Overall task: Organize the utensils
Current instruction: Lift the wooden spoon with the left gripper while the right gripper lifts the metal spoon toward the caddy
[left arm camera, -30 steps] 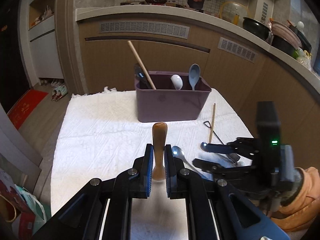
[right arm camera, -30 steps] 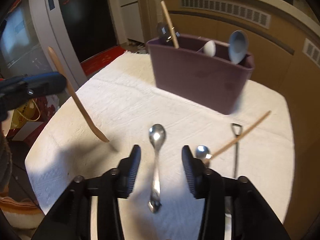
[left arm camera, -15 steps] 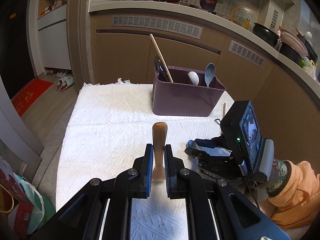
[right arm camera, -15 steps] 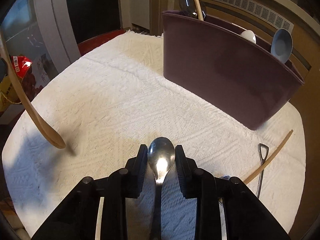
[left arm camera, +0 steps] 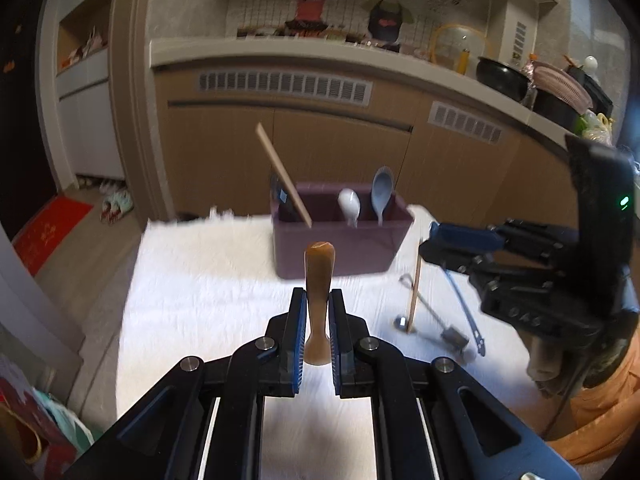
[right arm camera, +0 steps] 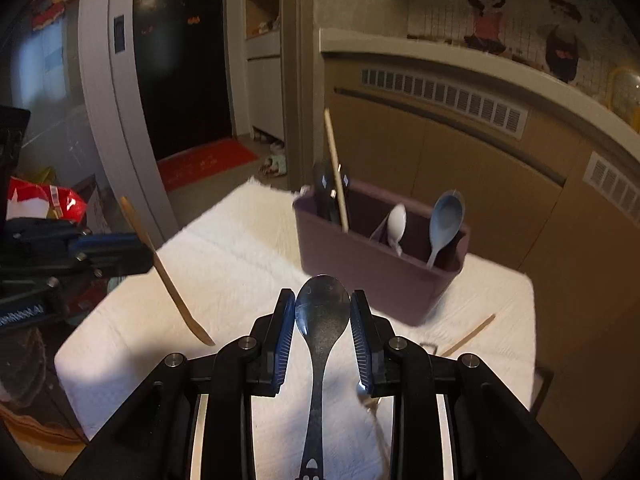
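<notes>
The metal spoon (right arm camera: 322, 312) — stiff, slippery — is pinched at its bowl by the right gripper (right arm camera: 322, 340); the light wooden utensil (left arm camera: 318, 300) is clamped mid-handle by the left gripper (left arm camera: 318, 332).

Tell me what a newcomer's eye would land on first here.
First, the metal spoon clamped bowl-up in the right gripper, dead centre of its view, and the brown wooden utensil pinched upright in the left gripper. Behind them on the white cloth stands the purple caddy, already holding several utensils.
</notes>
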`<state>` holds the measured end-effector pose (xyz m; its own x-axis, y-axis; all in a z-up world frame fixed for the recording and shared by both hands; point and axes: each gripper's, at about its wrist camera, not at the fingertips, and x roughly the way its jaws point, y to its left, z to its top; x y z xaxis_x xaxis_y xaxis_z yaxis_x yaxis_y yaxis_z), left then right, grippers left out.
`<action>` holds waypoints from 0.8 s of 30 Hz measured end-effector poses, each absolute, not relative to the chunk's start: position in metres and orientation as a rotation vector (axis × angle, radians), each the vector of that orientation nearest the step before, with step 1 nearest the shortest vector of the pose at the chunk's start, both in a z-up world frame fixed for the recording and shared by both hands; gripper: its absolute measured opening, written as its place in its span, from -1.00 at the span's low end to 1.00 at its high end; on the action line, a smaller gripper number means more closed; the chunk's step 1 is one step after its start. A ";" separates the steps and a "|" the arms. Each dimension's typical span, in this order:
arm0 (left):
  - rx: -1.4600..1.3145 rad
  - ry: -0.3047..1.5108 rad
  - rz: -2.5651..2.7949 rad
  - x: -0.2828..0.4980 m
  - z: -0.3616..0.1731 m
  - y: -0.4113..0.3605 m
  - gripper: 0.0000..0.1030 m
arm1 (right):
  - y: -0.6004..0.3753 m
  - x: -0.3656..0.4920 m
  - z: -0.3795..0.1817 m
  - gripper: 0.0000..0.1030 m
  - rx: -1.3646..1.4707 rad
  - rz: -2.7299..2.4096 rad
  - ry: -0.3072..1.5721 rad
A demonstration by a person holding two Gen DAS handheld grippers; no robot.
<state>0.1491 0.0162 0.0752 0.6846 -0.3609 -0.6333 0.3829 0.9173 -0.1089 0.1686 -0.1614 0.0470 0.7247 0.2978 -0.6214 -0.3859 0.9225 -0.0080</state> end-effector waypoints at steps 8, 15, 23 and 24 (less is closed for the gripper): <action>0.051 0.522 -0.407 0.205 0.155 -0.002 -0.83 | -0.191 0.200 0.157 -0.44 -0.091 0.274 0.389; 0.033 0.506 -0.433 0.259 0.168 -0.017 -0.83 | -0.208 0.245 0.176 -0.43 -0.009 0.245 0.243; 0.062 0.649 -0.452 0.314 0.106 -0.045 -0.83 | -0.210 0.313 0.108 -0.43 0.021 0.226 0.328; 0.057 0.671 -0.456 0.319 0.097 -0.046 -0.83 | -0.211 0.322 0.098 -0.43 0.027 0.226 0.353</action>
